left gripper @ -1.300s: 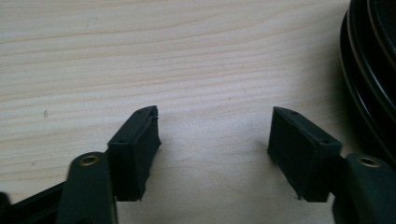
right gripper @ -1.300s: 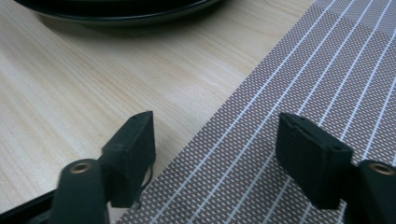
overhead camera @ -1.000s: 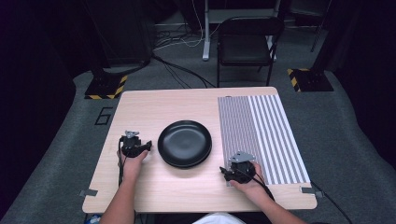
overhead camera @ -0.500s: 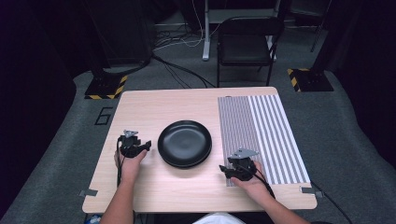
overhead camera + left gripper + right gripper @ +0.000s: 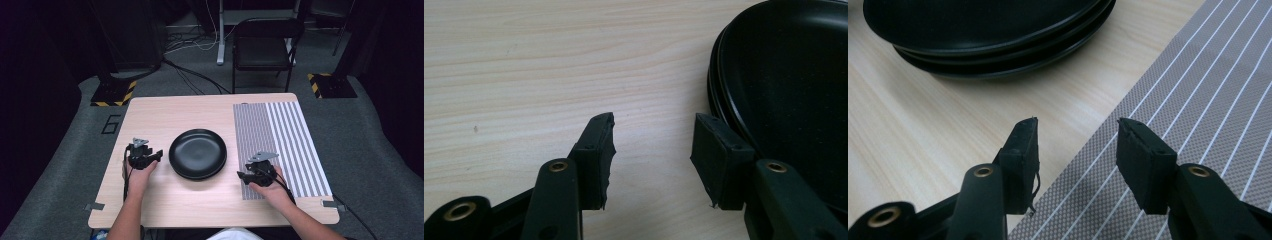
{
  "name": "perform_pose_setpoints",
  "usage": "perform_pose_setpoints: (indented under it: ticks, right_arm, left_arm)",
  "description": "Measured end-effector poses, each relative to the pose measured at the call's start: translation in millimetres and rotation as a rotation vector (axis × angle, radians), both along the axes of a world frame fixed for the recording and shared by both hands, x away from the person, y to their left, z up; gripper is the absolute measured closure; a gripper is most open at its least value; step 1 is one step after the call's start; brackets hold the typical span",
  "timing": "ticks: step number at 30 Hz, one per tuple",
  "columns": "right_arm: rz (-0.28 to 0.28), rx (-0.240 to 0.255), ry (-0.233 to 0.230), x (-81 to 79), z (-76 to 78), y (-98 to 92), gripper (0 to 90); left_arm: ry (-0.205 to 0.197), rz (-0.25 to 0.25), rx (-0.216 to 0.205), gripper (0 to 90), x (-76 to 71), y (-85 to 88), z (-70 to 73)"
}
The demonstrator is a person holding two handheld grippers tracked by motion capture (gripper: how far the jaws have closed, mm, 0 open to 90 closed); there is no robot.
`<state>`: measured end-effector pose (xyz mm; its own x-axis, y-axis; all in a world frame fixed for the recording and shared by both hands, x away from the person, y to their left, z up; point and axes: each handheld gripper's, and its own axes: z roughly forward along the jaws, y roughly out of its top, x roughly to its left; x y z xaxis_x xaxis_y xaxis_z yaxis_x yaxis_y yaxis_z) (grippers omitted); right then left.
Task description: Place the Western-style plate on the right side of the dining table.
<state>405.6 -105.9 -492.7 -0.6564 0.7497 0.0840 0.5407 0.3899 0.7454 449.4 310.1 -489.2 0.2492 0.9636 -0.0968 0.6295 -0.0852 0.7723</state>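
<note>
Meanwhile both grippers stay put beside the black plates

The high view looks forward and down over the whole table, while both gripper views sit low and close, sharing the black plates.

left gripper: held low at the left by the left hand, jaws seen parted with nothing between them
right gripper: held low at the right by the right hand, jaws seen parted and empty
forearms: brought in from the bottom edge, angled slightly inward
</note>
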Motion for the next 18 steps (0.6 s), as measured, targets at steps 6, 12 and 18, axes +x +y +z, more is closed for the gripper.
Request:
perform_pose_setpoints:
  ticks: [6, 12, 18]
  right_arm:
    - [-0.02, 0.017, -0.021, 7.2, 5.7, 1.3, 52.8]
    - [-0.023, 0.038, -0.024, 12.9, 9.6, 2.7, 55.0]
    - [-0.022, 0.064, 0.009, 20.4, 12.9, 5.9, 55.5]
  left_arm:
    - [-0.024, 0.009, -0.017, 50.0, -1.9, 0.0, 6.0]
    - [-0.026, -0.003, -0.046, 50.4, -3.7, -1.9, 9.0]
    - [-0.007, -0.015, -0.069, 52.1, -5.1, -6.3, 13.3]
